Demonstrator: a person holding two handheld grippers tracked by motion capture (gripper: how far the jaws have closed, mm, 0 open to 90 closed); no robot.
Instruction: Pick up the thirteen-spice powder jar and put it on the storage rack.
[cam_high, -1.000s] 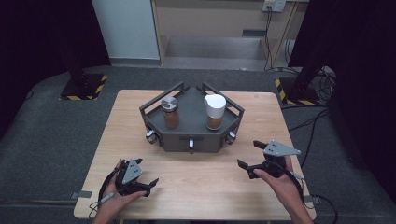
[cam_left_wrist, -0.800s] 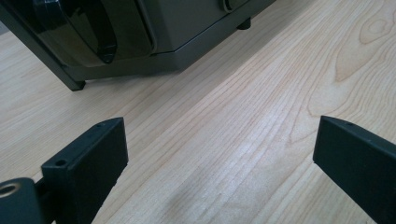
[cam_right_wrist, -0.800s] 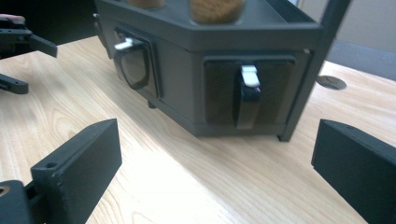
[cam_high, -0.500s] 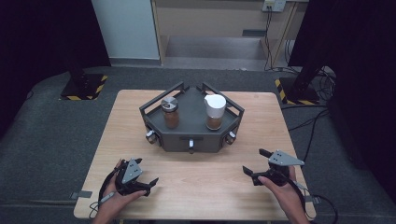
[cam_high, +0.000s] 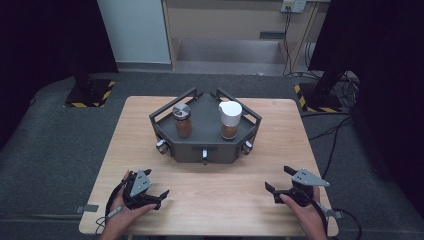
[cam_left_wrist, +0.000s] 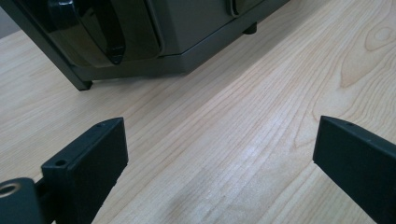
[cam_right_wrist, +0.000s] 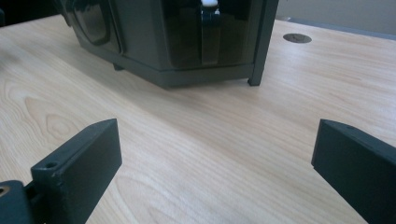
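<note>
A dark grey angular stand (cam_high: 205, 145) sits at the middle of the wooden table (cam_high: 280, 125). On it stand a jar (cam_high: 182, 121) with a metal lid and brown contents, and a white-capped jar (cam_high: 230, 120) also holding brown stuff. My left gripper (cam_high: 156, 199) rests near the front left of the table, open and empty, its jaws wide over bare wood (cam_left_wrist: 219, 154). My right gripper (cam_high: 279, 181) is at the front right, open too, with nothing between its jaws. Both point toward the stand (cam_left_wrist: 154, 42) (cam_right_wrist: 187, 42).
Small knobs (cam_high: 204, 156) stick out of the stand's front faces. A round cable hole (cam_right_wrist: 297, 38) lies in the tabletop beyond the stand. Grey carpet surrounds the table; yellow-black striped bases (cam_high: 87, 97) and cables (cam_high: 345, 130) lie on the floor.
My right gripper has drawn back toward the table's front edge and slightly right. The left gripper has stayed put.
</note>
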